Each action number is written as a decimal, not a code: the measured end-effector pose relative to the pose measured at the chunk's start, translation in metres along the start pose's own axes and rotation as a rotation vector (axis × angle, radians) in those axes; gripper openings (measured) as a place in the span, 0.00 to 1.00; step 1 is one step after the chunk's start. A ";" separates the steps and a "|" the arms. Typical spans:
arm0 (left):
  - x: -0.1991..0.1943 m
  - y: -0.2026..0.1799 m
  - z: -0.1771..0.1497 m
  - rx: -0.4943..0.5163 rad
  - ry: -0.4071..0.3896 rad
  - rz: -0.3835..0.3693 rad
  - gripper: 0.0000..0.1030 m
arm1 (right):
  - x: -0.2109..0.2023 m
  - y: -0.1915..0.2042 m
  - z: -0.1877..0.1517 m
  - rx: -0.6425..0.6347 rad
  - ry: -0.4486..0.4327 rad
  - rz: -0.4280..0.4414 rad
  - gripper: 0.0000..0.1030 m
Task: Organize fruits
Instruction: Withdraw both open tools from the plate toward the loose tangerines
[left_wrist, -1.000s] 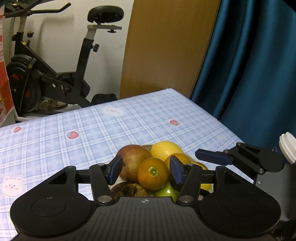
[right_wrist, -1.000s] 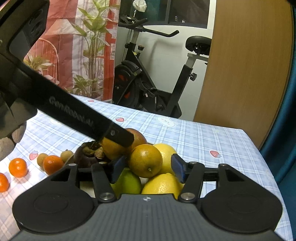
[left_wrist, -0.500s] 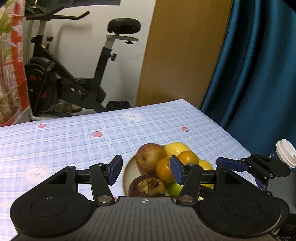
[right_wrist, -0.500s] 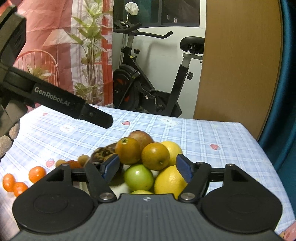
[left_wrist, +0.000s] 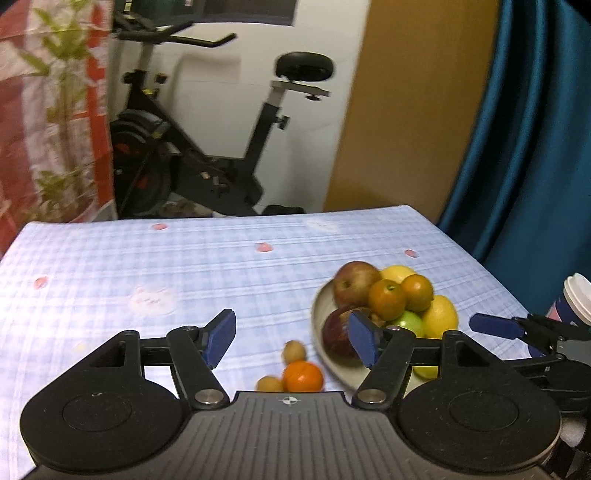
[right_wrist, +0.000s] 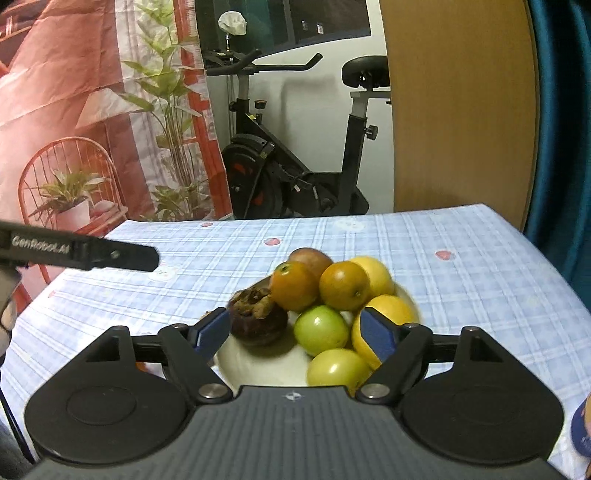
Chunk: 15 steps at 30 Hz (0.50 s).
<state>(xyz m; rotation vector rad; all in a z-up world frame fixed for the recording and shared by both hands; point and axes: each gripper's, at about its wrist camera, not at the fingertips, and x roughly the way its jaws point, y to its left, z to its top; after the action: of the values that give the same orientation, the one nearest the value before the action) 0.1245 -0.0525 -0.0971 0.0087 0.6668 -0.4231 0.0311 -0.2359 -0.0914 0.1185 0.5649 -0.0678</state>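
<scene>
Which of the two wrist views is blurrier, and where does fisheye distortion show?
Left wrist view: motion-smeared, the tablecloth checks and loose orange soft-edged. Right wrist view: sharper, the mangosteen crisp, lemons slightly soft; the table's far edge bows and the wooden panel curves.

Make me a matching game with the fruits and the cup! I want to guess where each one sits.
Things:
1. mangosteen
2. small orange
3. paper cup
4. red apple

Places:
A. on the tablecloth, left of the plate
B. far side of the plate
C. plate's left edge, near the right gripper
D. right table edge

Pairs: 1-C, 2-A, 3-D, 4-B
</scene>
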 end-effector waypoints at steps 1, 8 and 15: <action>-0.005 0.004 -0.002 -0.013 -0.004 0.011 0.68 | -0.001 0.002 -0.001 0.007 0.003 0.004 0.78; -0.031 0.020 -0.014 -0.052 -0.028 0.071 0.68 | -0.003 0.013 -0.004 0.013 0.018 0.038 0.78; -0.049 0.032 -0.027 -0.084 -0.027 0.107 0.68 | -0.002 0.028 -0.006 -0.002 0.043 0.052 0.78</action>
<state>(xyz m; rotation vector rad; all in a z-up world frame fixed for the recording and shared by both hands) 0.0863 -0.0007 -0.0925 -0.0405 0.6536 -0.2915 0.0286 -0.2075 -0.0926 0.1327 0.6043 -0.0142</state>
